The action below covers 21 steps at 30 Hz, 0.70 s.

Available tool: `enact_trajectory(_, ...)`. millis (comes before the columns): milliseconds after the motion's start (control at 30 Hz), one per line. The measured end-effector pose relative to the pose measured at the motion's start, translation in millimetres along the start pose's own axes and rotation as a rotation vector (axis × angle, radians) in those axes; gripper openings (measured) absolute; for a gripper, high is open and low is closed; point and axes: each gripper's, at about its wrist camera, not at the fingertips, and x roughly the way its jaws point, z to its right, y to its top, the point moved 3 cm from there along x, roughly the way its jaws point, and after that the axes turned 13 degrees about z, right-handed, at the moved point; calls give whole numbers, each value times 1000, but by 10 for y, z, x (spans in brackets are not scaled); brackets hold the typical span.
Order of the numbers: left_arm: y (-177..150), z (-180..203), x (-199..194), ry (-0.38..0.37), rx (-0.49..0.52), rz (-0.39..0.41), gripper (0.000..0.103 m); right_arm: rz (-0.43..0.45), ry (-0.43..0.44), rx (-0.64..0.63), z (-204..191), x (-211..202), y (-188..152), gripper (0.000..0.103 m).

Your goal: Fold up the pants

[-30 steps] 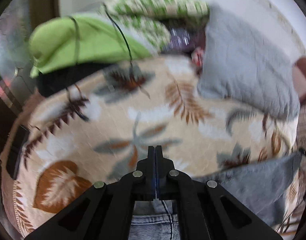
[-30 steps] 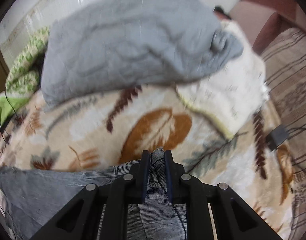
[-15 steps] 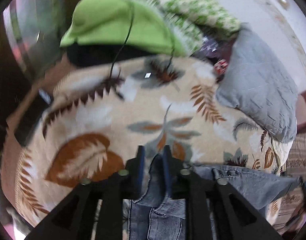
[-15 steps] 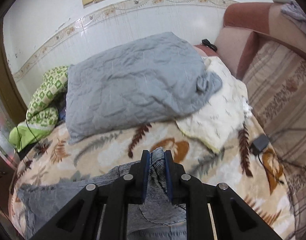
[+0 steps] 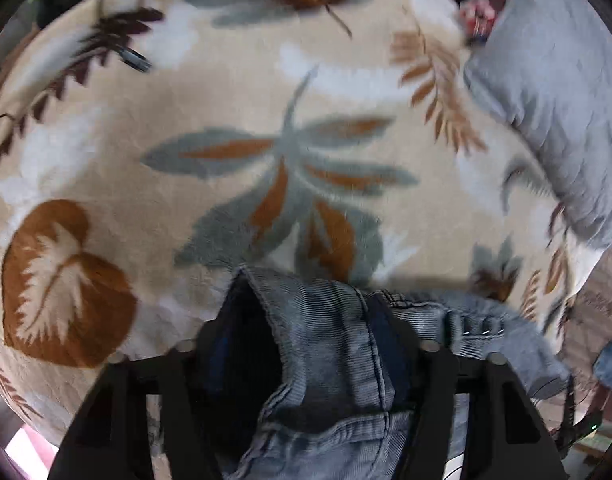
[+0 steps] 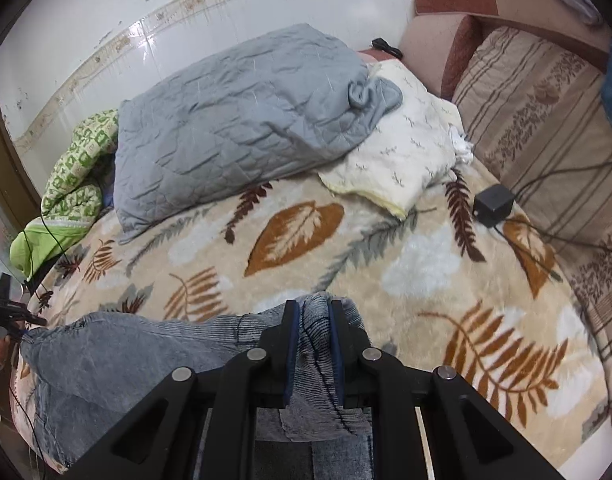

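Grey-blue jeans [image 5: 330, 340] lie on a leaf-patterned beige blanket [image 5: 266, 92]. My left gripper [image 5: 306, 300] points steeply down at the blanket and its jaws are opening. A fold of the jeans' waistband sits loose between them, with a dark gap beside the left finger. In the right wrist view the jeans [image 6: 126, 352] stretch away to the left across the blanket [image 6: 426, 264]. My right gripper [image 6: 313, 312] is shut on a bunched fold of the denim.
A grey quilt [image 6: 234, 120] and a cream pillow [image 6: 402, 152] lie at the back of the bed, with green bedding [image 6: 74, 168] at the left. A black adapter [image 6: 493, 204] with cables sits by a striped sofa cushion [image 6: 546, 120] on the right.
The left gripper went from shut to parted jaws and tipped down close to the blanket, with the jeans' fold now loose between them. The right gripper kept its grip and drew back.
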Motion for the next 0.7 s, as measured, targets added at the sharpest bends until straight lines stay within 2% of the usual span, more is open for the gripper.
enact_trajectory(33,-22,27,31,-10,5,-8,27,-4,0,1,2,14,-17,15)
enact_trajectory(67,-41,50,25,-38,-8,-3,22,-9,0,4,4,32,-30,15)
enact_trajectory(100,-48,65,-3,-35,-5,15,11,-12,1,5,-1,49,-38,15)
enact_trajectory(133,-51,91,-48,-13,22,45,4,-13,0,4,-9,61,-39,15)
enact_trajectory(167,-56,112,-94,-3,46,67,4,-11,-2,-1,-22,74,-30,15)
enact_trajectory(267,-44,77,-254,-28,28,123,3,0,-3,-7,-69,112,49,15)
enact_trajectory(500,87,84,-968,-180,9,341,3,68,3,-19,-302,174,515,15)
enact_trajectory(600,148,73,-1348,-243,13,491,2,134,12,-19,-441,114,790,15)
enact_trajectory(633,102,50,-1510,-257,28,578,2,159,14,-13,-466,78,864,15)
enact_trajectory(700,-11,-65,-1664,-290,46,678,3,230,15,0,-510,-30,954,15)
